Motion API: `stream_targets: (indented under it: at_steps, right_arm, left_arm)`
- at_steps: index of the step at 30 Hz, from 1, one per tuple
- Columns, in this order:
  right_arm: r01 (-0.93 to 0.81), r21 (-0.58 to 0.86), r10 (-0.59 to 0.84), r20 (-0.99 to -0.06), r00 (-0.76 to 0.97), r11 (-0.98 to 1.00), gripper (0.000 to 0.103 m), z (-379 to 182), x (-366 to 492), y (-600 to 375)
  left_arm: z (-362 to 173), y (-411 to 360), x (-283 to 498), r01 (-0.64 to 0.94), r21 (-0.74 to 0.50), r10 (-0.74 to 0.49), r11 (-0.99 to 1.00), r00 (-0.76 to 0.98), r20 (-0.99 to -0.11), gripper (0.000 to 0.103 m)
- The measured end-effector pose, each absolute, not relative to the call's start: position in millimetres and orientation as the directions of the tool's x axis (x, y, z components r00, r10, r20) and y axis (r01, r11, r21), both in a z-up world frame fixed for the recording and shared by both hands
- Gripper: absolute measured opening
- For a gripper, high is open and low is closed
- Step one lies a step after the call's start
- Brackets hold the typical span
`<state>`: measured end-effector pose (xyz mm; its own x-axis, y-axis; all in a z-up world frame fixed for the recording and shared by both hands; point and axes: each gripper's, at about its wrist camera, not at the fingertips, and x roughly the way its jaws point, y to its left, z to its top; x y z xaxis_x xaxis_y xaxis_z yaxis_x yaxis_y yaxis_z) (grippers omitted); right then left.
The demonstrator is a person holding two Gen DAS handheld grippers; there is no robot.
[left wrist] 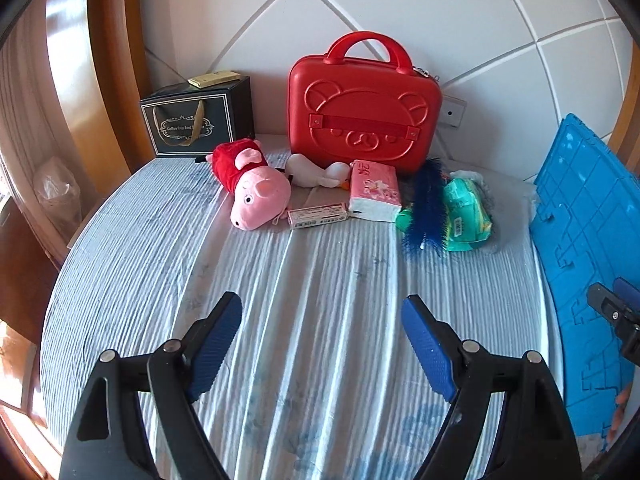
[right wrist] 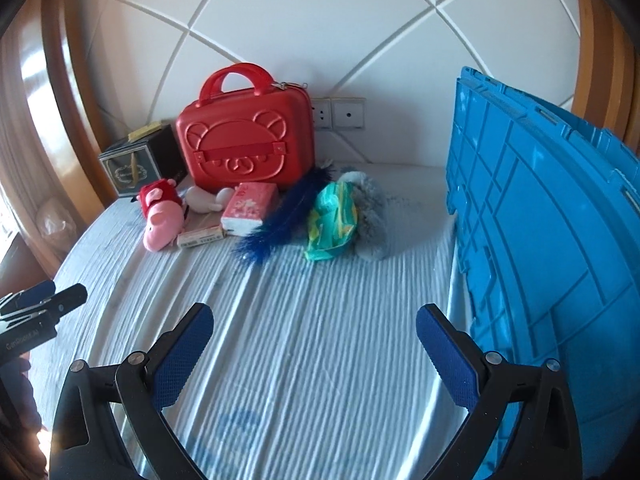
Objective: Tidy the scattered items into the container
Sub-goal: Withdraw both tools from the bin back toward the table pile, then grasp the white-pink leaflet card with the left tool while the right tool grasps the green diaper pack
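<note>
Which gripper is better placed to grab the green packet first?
Probably the right gripper: open and empty, the green packet lies nearly straight ahead, beside the blue crate. From the left gripper it sits off right.

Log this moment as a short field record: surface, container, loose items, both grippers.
surface: striped bed sheet
container: blue crate, at the right side of the bed
backdrop: red case upright against the headboard; black gift box to its left
loose items: pink pig plush, tissue pack, small flat box, blue feather, green packet, all in front of the case
left gripper: open, empty
right gripper: open, empty
</note>
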<state>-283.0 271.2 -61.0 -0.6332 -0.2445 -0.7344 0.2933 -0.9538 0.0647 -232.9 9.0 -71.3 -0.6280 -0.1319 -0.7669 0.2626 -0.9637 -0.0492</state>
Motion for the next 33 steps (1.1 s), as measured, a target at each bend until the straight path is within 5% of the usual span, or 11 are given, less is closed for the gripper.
stream_targets:
  at_steps: [20, 30, 32, 33]
  right_arm:
    - [0.108, 0.051, -0.098, -0.869, -0.486, -0.993, 0.103, -199, -484, 215]
    - [0.084, 0.087, -0.116, -0.880, -0.460, -0.993, 0.103, -238, -514, 216]
    - [0.071, 0.107, -0.128, -0.880, -0.457, -0.992, 0.103, -243, -516, 220]
    - [0.069, 0.115, -0.134, -0.881, -0.455, -0.991, 0.102, -245, -517, 221]
  left_arm:
    - [-228, -51, -455, 0.004, -0.001, -0.001, -1.000, -0.529, -0.849, 0.082]
    - [-260, -38, -492, -0.027, -0.012, 0.024, -1.000, -0.478, -0.878, 0.082]
    - [-259, -38, -492, 0.007, -0.021, 0.015, -1.000, -0.477, -0.879, 0.075]
    - [-257, -38, -490, 0.026, -0.023, 0.008, -0.999, -0.479, -0.878, 0.063]
